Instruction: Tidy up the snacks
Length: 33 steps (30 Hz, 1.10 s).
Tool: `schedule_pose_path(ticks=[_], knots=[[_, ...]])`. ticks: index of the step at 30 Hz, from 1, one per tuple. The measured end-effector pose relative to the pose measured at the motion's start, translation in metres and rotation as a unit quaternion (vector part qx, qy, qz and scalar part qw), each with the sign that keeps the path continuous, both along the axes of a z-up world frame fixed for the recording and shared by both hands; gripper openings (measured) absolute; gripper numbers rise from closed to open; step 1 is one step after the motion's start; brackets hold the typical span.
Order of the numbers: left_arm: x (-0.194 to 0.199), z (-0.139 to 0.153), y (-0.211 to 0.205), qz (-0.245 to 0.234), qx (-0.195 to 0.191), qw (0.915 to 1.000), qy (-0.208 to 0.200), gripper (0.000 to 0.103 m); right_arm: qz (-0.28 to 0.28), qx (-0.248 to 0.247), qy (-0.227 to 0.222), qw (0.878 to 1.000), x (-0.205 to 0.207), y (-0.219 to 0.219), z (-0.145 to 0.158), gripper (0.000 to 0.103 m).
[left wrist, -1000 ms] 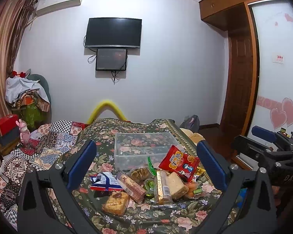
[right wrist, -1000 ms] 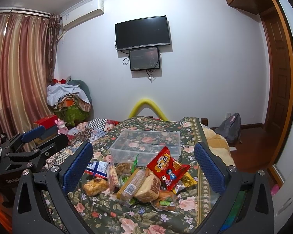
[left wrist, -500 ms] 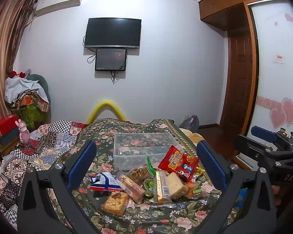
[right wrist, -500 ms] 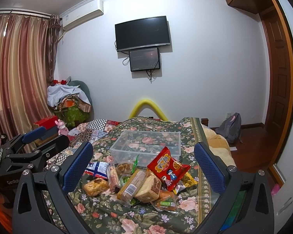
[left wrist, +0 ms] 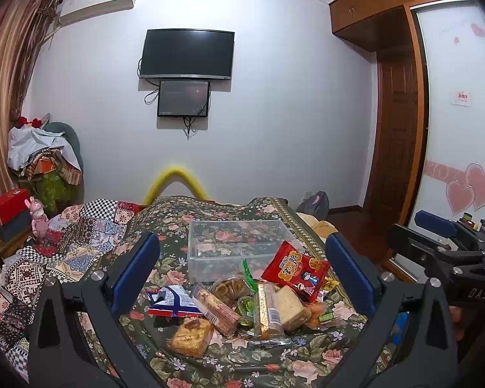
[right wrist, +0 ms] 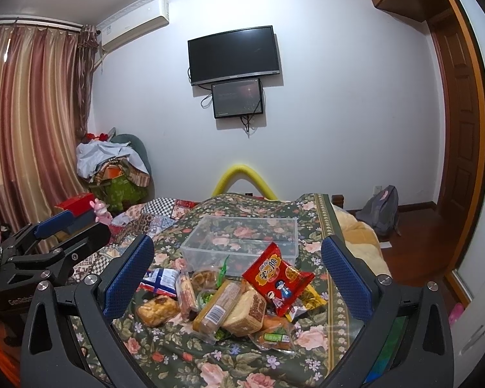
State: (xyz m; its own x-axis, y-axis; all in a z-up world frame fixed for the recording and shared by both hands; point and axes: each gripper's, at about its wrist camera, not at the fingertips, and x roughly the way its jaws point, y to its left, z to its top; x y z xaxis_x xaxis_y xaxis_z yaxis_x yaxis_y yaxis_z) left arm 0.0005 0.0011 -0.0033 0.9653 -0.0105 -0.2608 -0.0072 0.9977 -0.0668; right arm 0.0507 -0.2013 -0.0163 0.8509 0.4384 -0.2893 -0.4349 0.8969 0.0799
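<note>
Left gripper: My left gripper [left wrist: 242, 268] was wide open and held nothing. It hung in the air above the near side of the snack pile, because I had not picked anything yet.

Right gripper: My right gripper [right wrist: 237, 266] was wide open too, with nothing in it. It hung beside the left one, over the same pile.

Snack pile: The snacks [right wrist: 229, 300] lay in a heap on the bed [right wrist: 184, 355], right in front of both grippers and between their fingers. They were all bunched up, some on top of others, so I think I would have to take the top ones first.

Red bag: The red chip bag [left wrist: 296, 270] leaned on the heap, at the far right of the pile from my left gripper. It sat highest, so it looked the easiest to grab.

Bread: A wrapped bread slice [right wrist: 244, 310] and a long cracker pack [right wrist: 216, 307] lay side by side in the middle. A small cake [left wrist: 192, 336] lay nearest to my left gripper.

Blue bag: A blue and white bag [left wrist: 171, 302] lay flat on the left side of the pile.

Clear box: The clear box [left wrist: 239, 245] stood just past the pile, farther from my grippers. It had no lid on and nothing inside; I could see the flowery bed cover through it. I think the snacks were meant to go in there.
</note>
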Motion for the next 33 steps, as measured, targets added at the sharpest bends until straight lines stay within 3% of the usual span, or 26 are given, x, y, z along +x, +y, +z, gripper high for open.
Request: schedule_pose_path(ticks=[7, 15, 24, 33], knots=[[0.005, -0.005, 0.005, -0.005, 0.001, 1.0000, 0.006, 0.103, -0.001, -0.003, 0.009, 1.000, 0.005, 0.002, -0.007, 0.103], [0.027, -0.024, 0.016, -0.002, 0.004, 0.9990, 0.044, 0.086, -0.003, -0.004, 0.040, 0.999, 0.024, -0.002, -0.025, 0.103], [0.062, -0.067, 0.036, -0.004, 0.010, 0.9926, 0.121, 0.070, -0.002, -0.021, 0.106, 0.994, 0.055, -0.009, -0.056, 0.084], [0.087, -0.130, 0.063, -0.005, 0.001, 0.9756, 0.220, 0.069, -0.005, -0.043, 0.215, 0.976, 0.087, -0.023, -0.110, 0.069]])
